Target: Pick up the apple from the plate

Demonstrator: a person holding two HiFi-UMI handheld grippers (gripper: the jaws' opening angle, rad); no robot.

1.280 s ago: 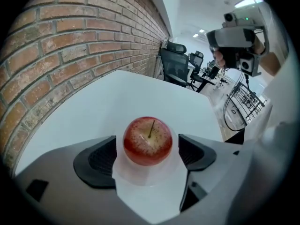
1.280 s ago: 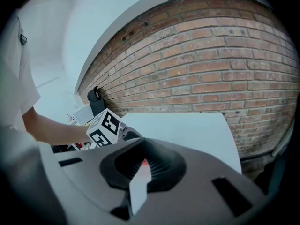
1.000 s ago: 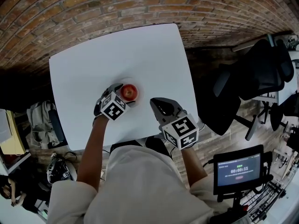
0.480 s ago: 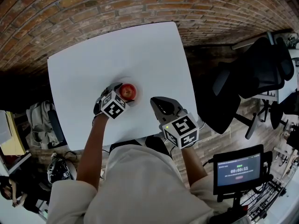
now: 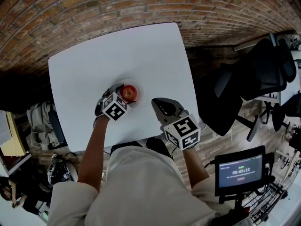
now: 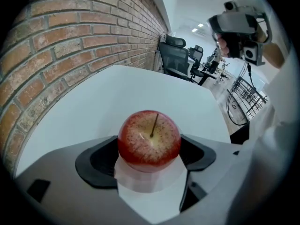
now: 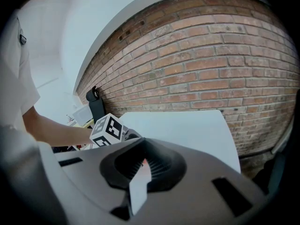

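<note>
A red apple [image 5: 130, 92] with a yellow patch and a thin stem sits just left of the middle of the white table [image 5: 141, 51]. A white plate under it can hardly be told from the tabletop. My left gripper [image 5: 127, 94] holds the apple [image 6: 149, 139] between its dark pads [image 6: 101, 161], one pressed against each side. In the left gripper view the apple stands upright, stem up. My right gripper [image 5: 155, 102] hovers to the right of the apple, near the table's front edge. Its jaws are together with nothing in them [image 7: 139, 168].
A brick wall [image 5: 117, 4] runs behind the table. Black office chairs [image 5: 263, 74] stand to the right and a screen on a stand [image 5: 241, 171] at the lower right. Bags and clutter [image 5: 40, 121] lie on the floor at the left.
Almost nothing: the left gripper and the apple have only drifted a touch to the left. The right gripper has stayed where it was.
</note>
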